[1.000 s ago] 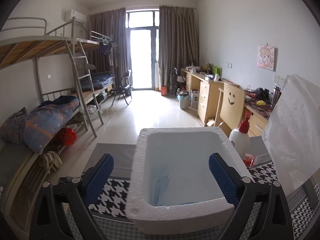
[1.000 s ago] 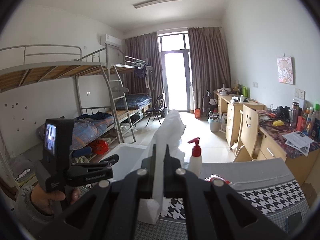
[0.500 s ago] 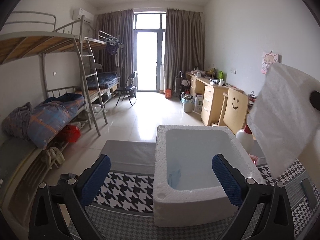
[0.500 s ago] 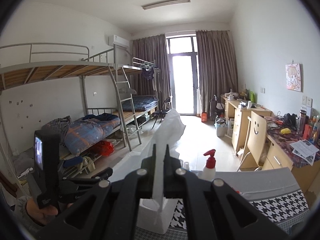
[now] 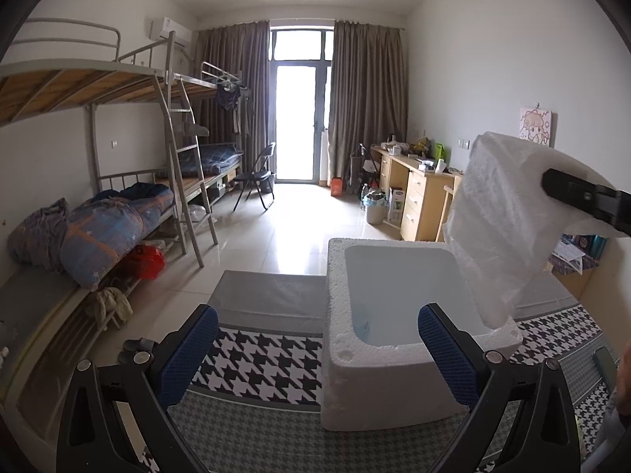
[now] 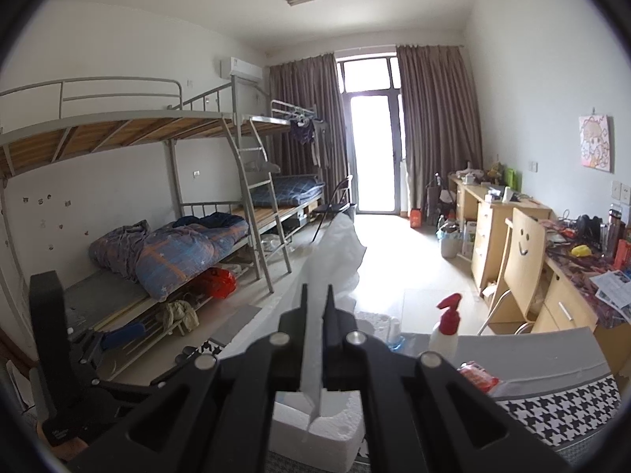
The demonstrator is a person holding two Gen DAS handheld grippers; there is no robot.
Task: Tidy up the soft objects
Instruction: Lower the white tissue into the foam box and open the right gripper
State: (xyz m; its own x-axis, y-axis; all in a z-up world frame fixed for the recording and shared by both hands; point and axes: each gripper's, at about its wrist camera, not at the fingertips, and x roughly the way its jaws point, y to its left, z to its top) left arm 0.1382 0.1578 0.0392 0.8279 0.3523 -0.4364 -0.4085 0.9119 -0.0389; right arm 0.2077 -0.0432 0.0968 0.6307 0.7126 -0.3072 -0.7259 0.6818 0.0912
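A white foam box [image 5: 378, 390] stands open-topped on the houndstooth table cloth [image 5: 268, 358]. My left gripper [image 5: 317, 315] is open in front of it, its blue pads [image 5: 189, 354] apart, and the box's near left corner lies between them. My right gripper [image 6: 315, 295] is shut on a thin white foam sheet [image 6: 339, 244]. In the left wrist view one black finger [image 5: 583, 197] of the right gripper pinches that sheet [image 5: 504, 216], which hangs down to the box's right rim. The box [image 6: 331, 429] shows just under the right gripper. A blue patch lies at the box's bottom.
A red-topped spray bottle [image 6: 445, 331] and a red packet [image 6: 477, 378] sit on the table right of the box. Bunk beds [image 5: 98, 228] line the left wall. A desk [image 6: 512, 236] and a smiley-backed chair [image 6: 524, 244] stand on the right.
The left gripper has slid left, so the box now sits to the right of its centre. The right gripper has carried the sheet leftward, down to the box's right rim.
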